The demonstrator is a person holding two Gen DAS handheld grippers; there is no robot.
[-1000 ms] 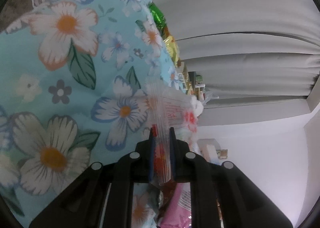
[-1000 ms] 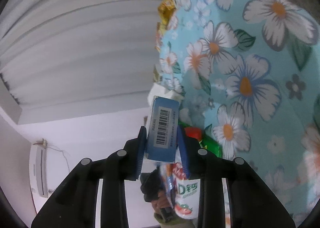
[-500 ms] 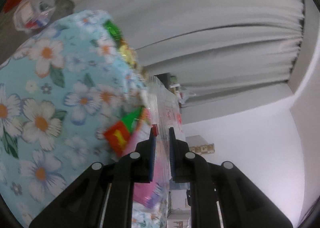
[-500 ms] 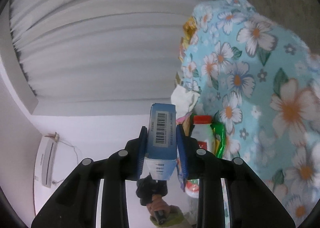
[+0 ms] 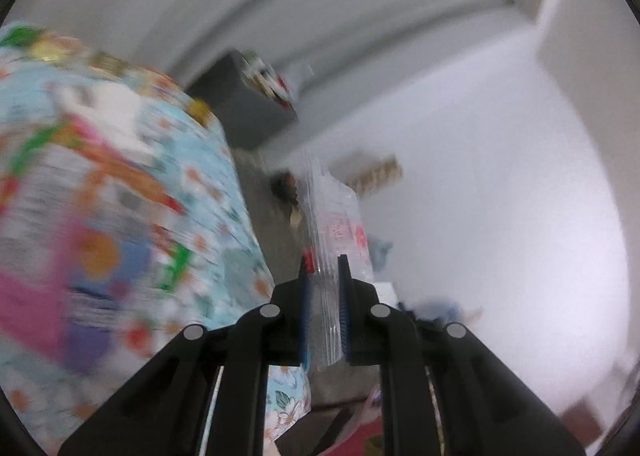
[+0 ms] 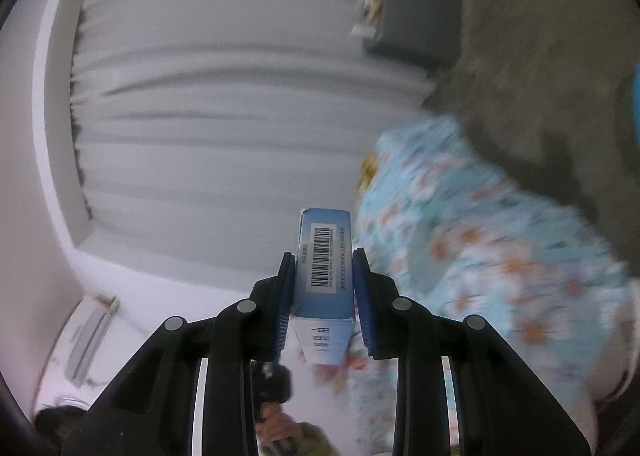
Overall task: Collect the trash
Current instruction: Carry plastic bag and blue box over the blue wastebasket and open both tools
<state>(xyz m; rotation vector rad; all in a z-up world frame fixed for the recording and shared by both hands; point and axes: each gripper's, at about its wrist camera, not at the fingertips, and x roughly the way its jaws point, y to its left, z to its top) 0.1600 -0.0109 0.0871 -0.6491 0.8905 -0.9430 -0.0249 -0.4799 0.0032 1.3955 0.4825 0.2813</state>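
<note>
Trash is held in both tools: a clear plastic bag with red print is pinched between the closed fingers of the left gripper, and a blue carton with a barcode is clamped by the right gripper. Compared with a second ago, both items have been lifted off the floral tablecloth and swung away; the cloth is now pushed to the side of each view and heavily blurred, so fast motion is judged. Pickup looks done, transport to a bin is judged next. A grey bin with wrappers at its mouth is seen on the grey floor, well apart. Left-over wrappers are seen on the cloth, blurred. White curtain behind; nothing seen blocking the path
</note>
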